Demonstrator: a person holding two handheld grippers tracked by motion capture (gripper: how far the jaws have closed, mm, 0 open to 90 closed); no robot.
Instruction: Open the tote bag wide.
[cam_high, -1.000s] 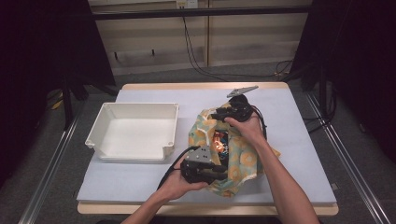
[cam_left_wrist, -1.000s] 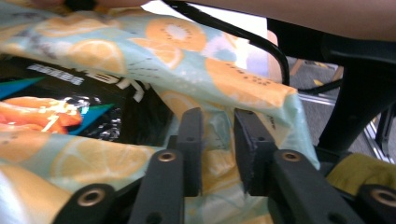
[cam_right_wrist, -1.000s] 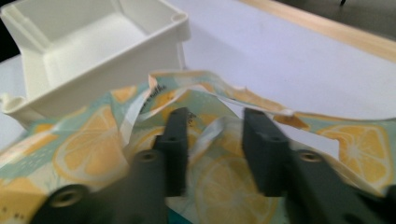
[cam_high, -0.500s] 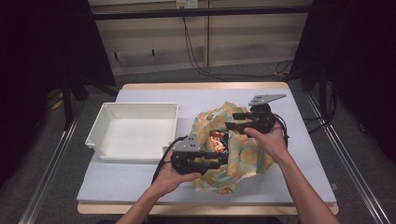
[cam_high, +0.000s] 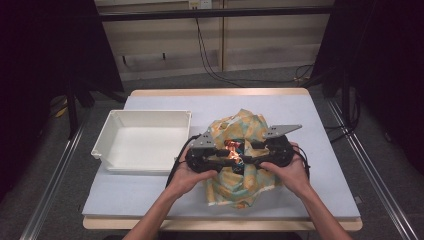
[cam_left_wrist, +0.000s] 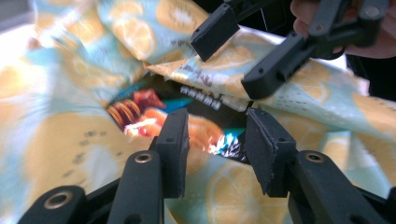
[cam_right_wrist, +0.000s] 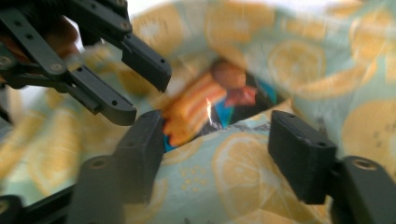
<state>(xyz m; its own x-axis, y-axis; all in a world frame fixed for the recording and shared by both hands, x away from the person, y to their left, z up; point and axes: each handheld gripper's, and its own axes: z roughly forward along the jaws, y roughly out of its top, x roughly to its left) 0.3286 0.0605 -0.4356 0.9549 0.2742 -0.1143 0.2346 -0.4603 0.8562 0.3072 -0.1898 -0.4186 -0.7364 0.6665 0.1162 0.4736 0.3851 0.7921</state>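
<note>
A cloth bag (cam_high: 240, 182) printed with lemon slices lies in the middle of the table, its mouth gaping upward. Inside it shows a shiny snack packet (cam_high: 232, 149) with orange and red pictures (cam_left_wrist: 154, 116) (cam_right_wrist: 201, 107). My left gripper (cam_high: 231, 161) points right and my right gripper (cam_high: 251, 152) points left, tip to tip over the bag's mouth. Both pairs of jaws have just been opening. The left gripper (cam_left_wrist: 217, 140) stands open over the cloth edge, and so does the right gripper (cam_right_wrist: 217, 140); no pad presses on anything.
A white tray (cam_high: 110, 150) with nothing in it stands at the left on the pale mat (cam_high: 150, 195), close to the left hand. Cables (cam_high: 177, 160) trail from the grippers. The table's front edge (cam_high: 220, 224) runs just behind the forearms.
The right gripper has swung to the right and come nearer the person. The left gripper has shifted a little away from the front edge. Both pairs of jaws stand wider apart.
</note>
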